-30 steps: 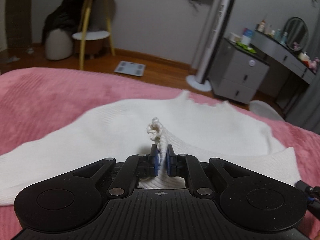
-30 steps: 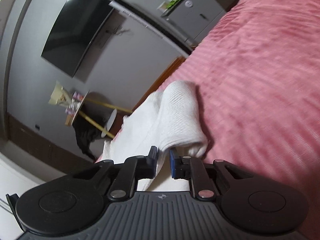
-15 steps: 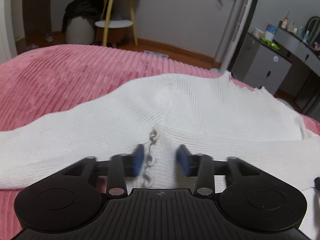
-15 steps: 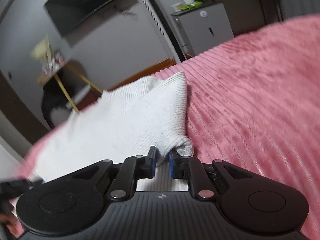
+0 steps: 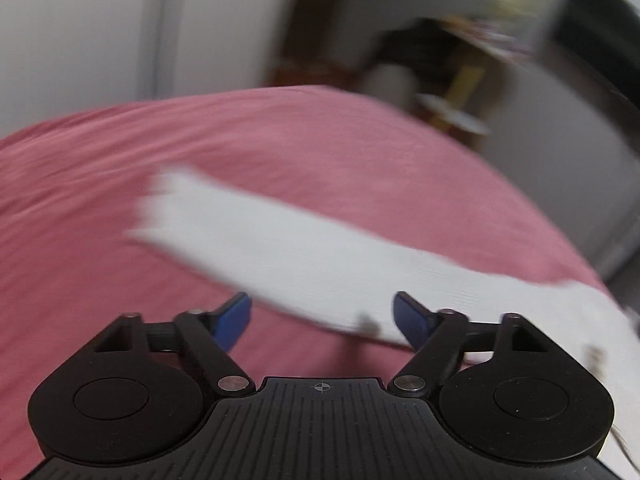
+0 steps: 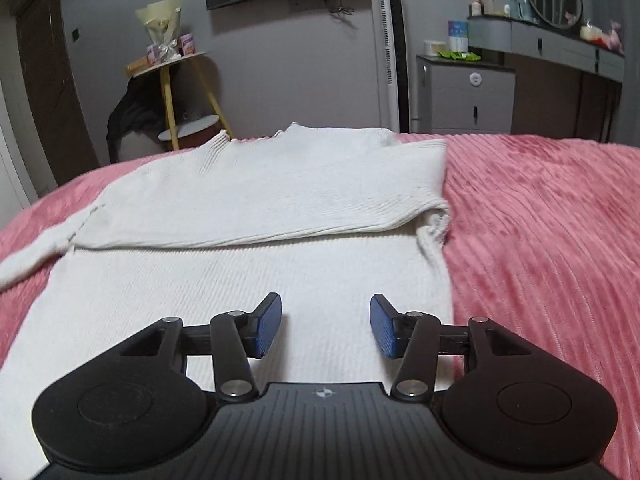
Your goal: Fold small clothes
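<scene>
Both tools have let go since the earlier frames: each was pinched on white knit a second ago, and now both stand spread with nothing between the pads, while the left view has swung off the body of the garment toward its outstretched sleeve. Item, pink ribbed bedspread (image 6: 552,216), covering the bed and filling the lower half of each view. Item, white knit sweater (image 6: 248,184), lying flat on the bedspread with its neckline at the far edge; one sleeve is folded across the chest, its cuff end bunched at the sweater's right edge (image 6: 434,224). Item, other sleeve (image 5: 256,236), stretched out flat across the bedspread, blurred in the left view, its cuff at the far left. Item, grey drawer unit (image 6: 466,96) against the far wall, bottles and a round mirror on the dresser beside it. Item, yellow-legged side table (image 6: 176,80) with a wrapped bouquet on top, dark clothing heaped at its foot. Item, left gripper (image 5: 322,316), jaws wide apart, empty, hovering over the sleeve near its shoulder end. Item, right gripper (image 6: 325,324), jaws wide apart, empty, poised over the lower body of the sweater; contact with the fabric cannot be told.
</scene>
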`<state>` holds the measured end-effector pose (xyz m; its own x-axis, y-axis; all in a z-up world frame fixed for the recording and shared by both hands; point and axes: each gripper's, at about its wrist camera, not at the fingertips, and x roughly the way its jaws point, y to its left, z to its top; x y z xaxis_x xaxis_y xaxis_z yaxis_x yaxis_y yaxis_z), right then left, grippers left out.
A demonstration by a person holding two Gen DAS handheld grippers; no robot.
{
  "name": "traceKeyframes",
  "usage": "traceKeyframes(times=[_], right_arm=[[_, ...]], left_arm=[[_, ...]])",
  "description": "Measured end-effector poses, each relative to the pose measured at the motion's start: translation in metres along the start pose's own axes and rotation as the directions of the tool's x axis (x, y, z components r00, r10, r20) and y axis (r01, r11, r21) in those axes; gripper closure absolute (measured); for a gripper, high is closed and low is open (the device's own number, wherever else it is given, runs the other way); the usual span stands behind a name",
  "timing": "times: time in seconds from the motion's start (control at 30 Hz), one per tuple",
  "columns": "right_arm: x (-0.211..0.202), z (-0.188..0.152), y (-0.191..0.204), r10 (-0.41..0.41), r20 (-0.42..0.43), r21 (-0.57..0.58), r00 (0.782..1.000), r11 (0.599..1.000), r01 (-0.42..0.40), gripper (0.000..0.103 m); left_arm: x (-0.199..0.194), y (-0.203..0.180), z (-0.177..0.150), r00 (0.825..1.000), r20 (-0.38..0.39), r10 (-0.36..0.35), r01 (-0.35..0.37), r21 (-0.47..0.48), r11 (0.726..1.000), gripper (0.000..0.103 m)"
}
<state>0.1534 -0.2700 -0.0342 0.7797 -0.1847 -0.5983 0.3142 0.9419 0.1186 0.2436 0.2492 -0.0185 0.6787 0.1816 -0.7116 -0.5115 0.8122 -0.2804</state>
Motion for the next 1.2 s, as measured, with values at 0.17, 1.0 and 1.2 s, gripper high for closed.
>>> traceKeyframes(times=[0.17, 1.0, 1.2], right_arm=[[-0.004, -0.014, 0.018, -0.033, -0.017, -0.04, 0.999, 0.999, 0.032, 0.054], [-0.008, -0.016, 0.017, -0.031, -0.011, -0.001, 0.999, 1.0, 0.031, 0.054], [-0.006, -0.014, 0.01, 0.007, -0.025, 0.009, 1.0, 1.0, -0.007, 0.054]], left_arm=[[0.002, 0.065, 0.017, 1.0, 0.031, 0.006, 0.001, -0.199, 0.98, 0.023], [0.011, -0.148, -0.009, 0.931, -0.151, -0.332, 0.36, 0.243, 0.901, 0.036], [-0.001, -0.124, -0.026, 0.931, -0.152, -0.332, 0.355, 0.164, 0.92, 0.038]])
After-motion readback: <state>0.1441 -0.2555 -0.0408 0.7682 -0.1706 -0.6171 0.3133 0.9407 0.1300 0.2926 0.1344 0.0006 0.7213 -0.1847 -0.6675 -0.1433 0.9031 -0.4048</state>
